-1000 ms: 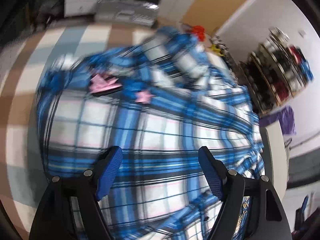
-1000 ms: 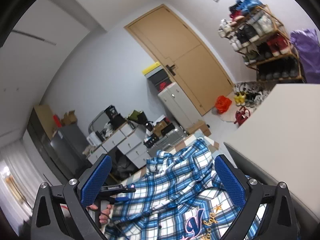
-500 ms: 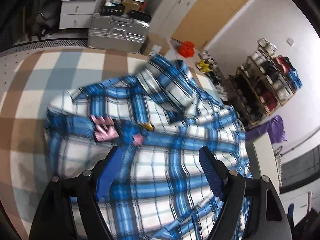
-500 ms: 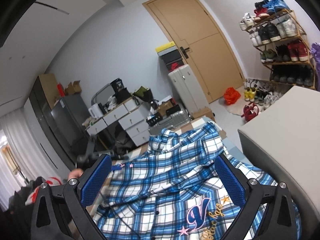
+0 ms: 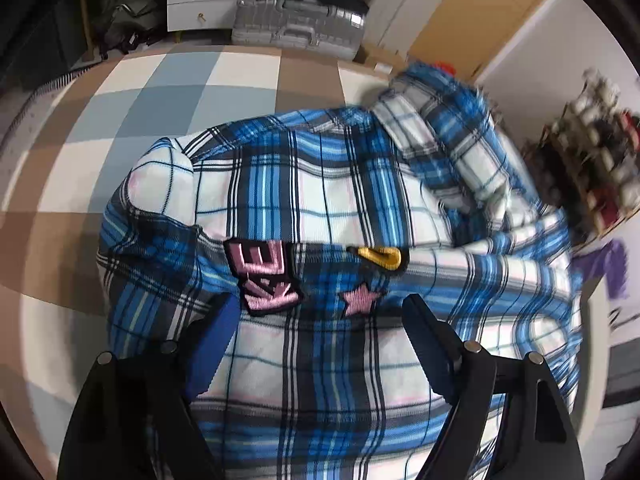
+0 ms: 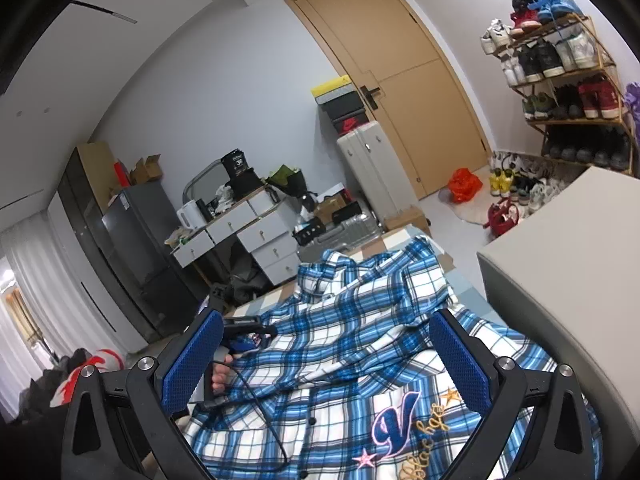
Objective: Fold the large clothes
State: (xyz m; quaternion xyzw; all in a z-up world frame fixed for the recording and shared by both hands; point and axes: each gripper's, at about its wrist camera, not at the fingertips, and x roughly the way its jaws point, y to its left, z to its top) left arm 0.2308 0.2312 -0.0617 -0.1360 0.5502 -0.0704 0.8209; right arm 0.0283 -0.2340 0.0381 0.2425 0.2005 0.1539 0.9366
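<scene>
Below my left tongs (image 5: 320, 344) the blue plaid shirt (image 5: 328, 208) lies rumpled on the checked mat (image 5: 168, 96), its pink patch (image 5: 264, 272) just past the tips; those jaws have just been widening, fabric under them, nothing pinched; my right tongs (image 6: 324, 360) gape above the shirt's chest, gripping nothing.

The left claw (image 5: 320, 344), jaws just widening, hovers over the plaid shirt (image 5: 340, 200) on the checkered mat (image 5: 120, 120).
</scene>
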